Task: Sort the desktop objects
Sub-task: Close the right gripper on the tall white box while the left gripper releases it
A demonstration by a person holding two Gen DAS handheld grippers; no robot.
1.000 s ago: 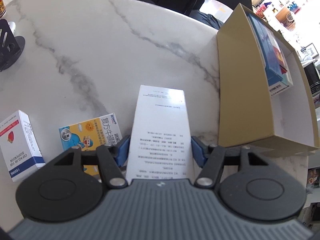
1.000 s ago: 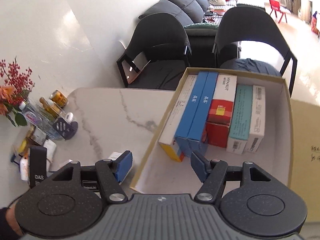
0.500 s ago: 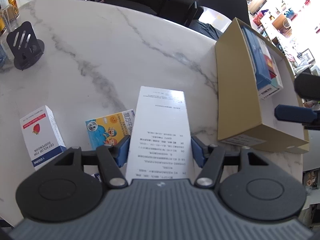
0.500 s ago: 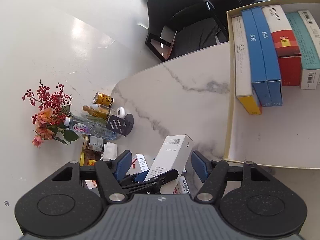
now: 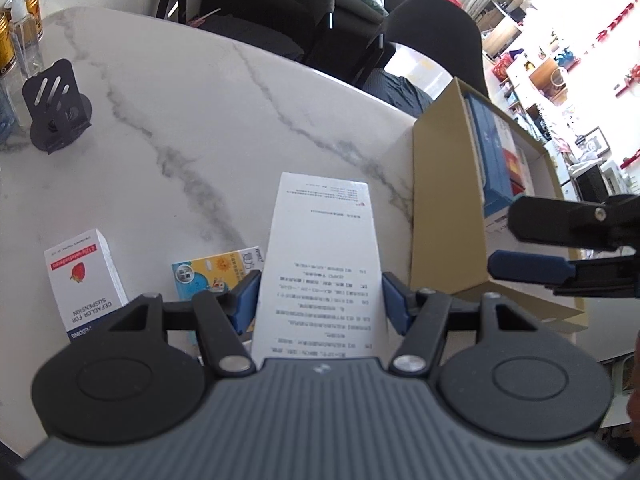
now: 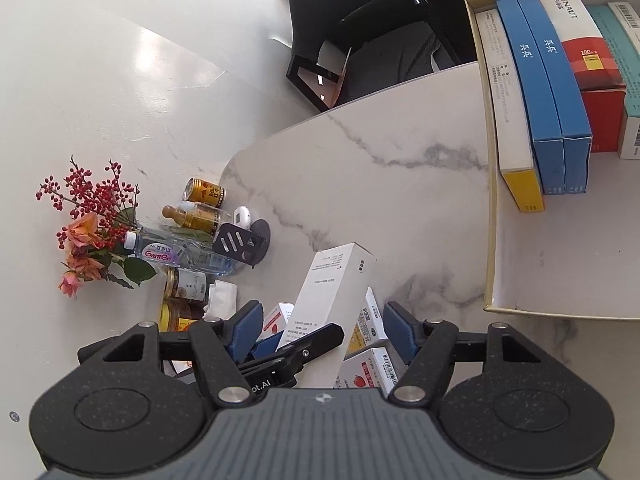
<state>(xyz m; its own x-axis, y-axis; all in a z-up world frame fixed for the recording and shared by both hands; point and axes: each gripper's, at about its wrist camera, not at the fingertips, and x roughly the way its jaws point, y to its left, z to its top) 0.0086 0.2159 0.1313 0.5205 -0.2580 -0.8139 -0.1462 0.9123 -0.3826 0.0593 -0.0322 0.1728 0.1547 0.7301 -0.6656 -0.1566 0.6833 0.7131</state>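
The left gripper (image 5: 320, 300) clamps a tall white box (image 5: 324, 264) above the marble table (image 5: 200, 120), beside a cardboard tray (image 5: 444, 200) apparently holding other boxes.

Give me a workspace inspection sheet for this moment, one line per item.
Surface: white marble table.
Job's things: tall white box held above it; strawberry box and yellow box loose; cardboard tray holds upright boxes.
Clutter: bottles, flowers, black stand.
Grippers: left gripper shut on the white box; right gripper open, empty.
Cables: nothing seen.
Surroundings: dark chairs.
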